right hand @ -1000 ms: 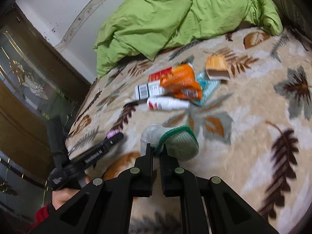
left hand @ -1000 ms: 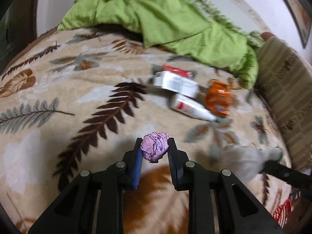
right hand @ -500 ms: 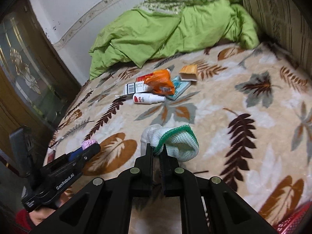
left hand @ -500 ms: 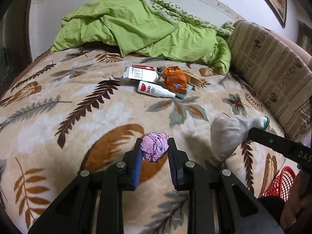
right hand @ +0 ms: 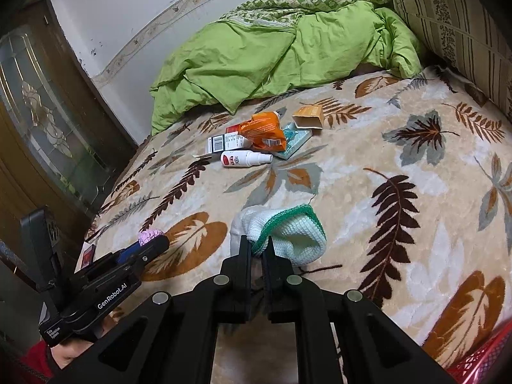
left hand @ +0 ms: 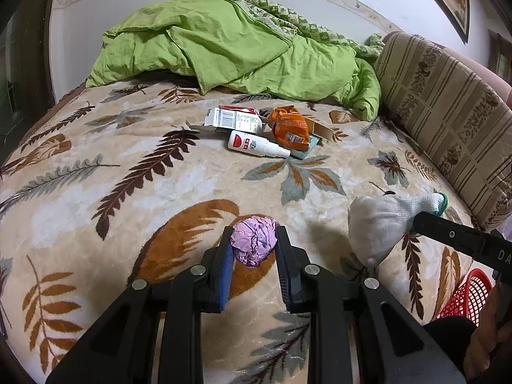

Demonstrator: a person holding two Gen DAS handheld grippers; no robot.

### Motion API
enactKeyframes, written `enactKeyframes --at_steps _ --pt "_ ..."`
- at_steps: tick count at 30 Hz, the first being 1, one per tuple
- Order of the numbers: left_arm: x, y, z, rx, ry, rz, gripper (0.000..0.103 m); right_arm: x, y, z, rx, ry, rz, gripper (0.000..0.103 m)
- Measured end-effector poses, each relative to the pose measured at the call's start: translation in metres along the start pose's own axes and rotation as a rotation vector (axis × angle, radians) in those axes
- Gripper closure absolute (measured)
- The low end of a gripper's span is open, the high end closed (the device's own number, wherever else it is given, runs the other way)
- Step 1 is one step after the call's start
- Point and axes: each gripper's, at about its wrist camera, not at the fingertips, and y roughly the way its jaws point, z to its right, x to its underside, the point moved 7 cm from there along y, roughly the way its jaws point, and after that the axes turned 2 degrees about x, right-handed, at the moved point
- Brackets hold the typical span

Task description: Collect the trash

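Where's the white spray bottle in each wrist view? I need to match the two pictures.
Left wrist: white spray bottle lies upper centre, nozzle pointing right, just below the barcode box.
Right wrist: bottle lies left of centre, same nozzle direction.
Shared landmark: orange wrapper, touching the pile above the bottle's nozzle end.

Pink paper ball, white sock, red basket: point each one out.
Pink paper ball (left hand: 254, 240), left wrist view, crumpled front face.
White sock (right hand: 292, 235), right wrist view, ribbed cuff.
Red basket (left hand: 470, 297), left wrist view, mesh wall.

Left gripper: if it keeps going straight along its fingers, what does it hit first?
Probably the leaf-print blanket just beyond the held pink paper ball; the left gripper points downward. Depth is unclear.
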Motion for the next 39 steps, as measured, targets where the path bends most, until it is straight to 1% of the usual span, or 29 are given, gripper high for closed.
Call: enactKeyframes --at_steps 32,39 --pt "-0.0015 0.0024 -0.0035 -0.014 -0.001 0.002 0.079 0.0018 0.0019 -0.0003 -0.011 -0.002 -0.011 0.096" --pt "-0.0015 0.0023 -0.0041 -0.015 0.001 0.003 0.079 0.0009 0.0001 -0.0019 0.018 -0.020 -0.004 0.096"
